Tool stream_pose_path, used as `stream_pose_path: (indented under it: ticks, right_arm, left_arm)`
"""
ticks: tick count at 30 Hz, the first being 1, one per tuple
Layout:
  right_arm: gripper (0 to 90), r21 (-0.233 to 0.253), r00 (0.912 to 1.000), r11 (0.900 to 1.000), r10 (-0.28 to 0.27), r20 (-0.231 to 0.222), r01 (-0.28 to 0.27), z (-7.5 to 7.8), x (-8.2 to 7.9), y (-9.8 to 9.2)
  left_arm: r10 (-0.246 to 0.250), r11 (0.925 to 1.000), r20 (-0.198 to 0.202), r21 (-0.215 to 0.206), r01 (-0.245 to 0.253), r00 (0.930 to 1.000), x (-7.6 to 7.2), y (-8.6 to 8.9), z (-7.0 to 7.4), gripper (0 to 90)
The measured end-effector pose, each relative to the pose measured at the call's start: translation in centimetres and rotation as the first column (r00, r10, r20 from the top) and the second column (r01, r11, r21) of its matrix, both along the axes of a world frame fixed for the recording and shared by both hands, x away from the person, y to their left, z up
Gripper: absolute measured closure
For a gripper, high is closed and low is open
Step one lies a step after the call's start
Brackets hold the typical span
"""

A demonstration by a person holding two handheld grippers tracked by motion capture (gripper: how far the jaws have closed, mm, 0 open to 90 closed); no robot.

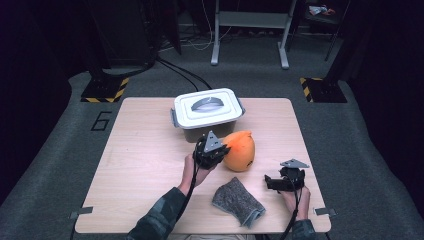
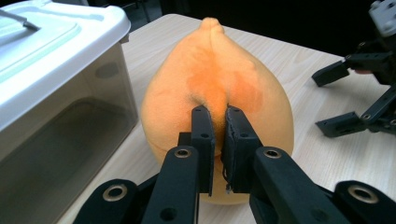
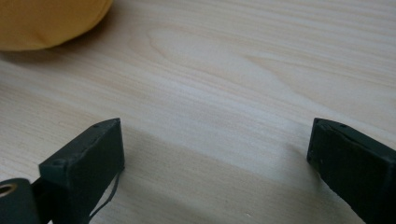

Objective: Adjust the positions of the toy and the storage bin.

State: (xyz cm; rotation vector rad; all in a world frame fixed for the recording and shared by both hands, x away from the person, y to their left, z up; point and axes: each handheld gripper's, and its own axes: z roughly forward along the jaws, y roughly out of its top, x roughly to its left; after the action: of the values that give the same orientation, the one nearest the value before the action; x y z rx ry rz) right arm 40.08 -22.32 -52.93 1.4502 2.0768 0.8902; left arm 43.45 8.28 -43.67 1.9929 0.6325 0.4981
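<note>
My left gripper (image 2: 218,116) pinches only a fold of the plush (image 2: 217,84), which may slip; my right gripper (image 3: 215,144) gapes empty.

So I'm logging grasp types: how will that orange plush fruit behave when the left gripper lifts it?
The orange plush fruit probably squashes easily: its fabric bunches into a fold where the left gripper pinches it. It looks light for its size, so it would likely dangle from that fold. The fuzzy surface seems unlikely to slip, and its rounded body may roll if dropped.
</note>
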Motion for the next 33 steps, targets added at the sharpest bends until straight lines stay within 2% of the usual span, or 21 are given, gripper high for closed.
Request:
stream_pose_path:
  ticks: [5, 9, 12, 24, 28, 33]
  right_arm:
    - [2.3, 0.006, 1.0, 1.0, 0.007, -0.005, -0.007, 0.0, 0.1, 0.0]
    - [2.3, 0.006, 1.0, 1.0, 0.007, -0.003, -0.007, 0.0, 0.1, 0.0]
    - [2.3, 0.006, 1.0, 1.0, 0.007, -0.003, -0.007, 0.0, 0.1, 0.0]
    - [2.3, 0.005, 1.0, 1.0, 0.008, -0.004, -0.008, 0.0, 0.1, 0.0]
    - [2.3, 0.005, 1.0, 1.0, 0.008, -0.004, -0.008, 0.0, 0.1, 0.0]
    - [2.5, 0.001, 0.9999, 1.0, 0.01, -0.004, -0.01, 0.0, 0.0, 0.0]
  left_arm:
    - [-0.005, 1.0, 0.024, 0.007, 0.005, 0.9997, -0.1, 0.1, 0.9, 84.1]
    - [-0.003, 1.0, 0.027, -0.004, 0.003, 0.9996, -0.2, 0.5, 1.4, 84.1]
    - [0.0, 1.0, 0.043, -0.005, 0.0, 0.9991, -0.4, 0.8, 1.9, 84.1]
    - [0.002, 1.0, 0.055, -0.006, -0.002, 0.9985, -1.4, 2.5, 3.2, 83.9]
    - [0.018, 0.9998, 0.066, -0.013, -0.017, 0.9977, -1.8, 3.1, 3.5, 83.8]
    - [0.03, 0.9995, 0.06, -0.008, -0.03, 0.9978, -2.2, 4.3, 3.6, 83.8]
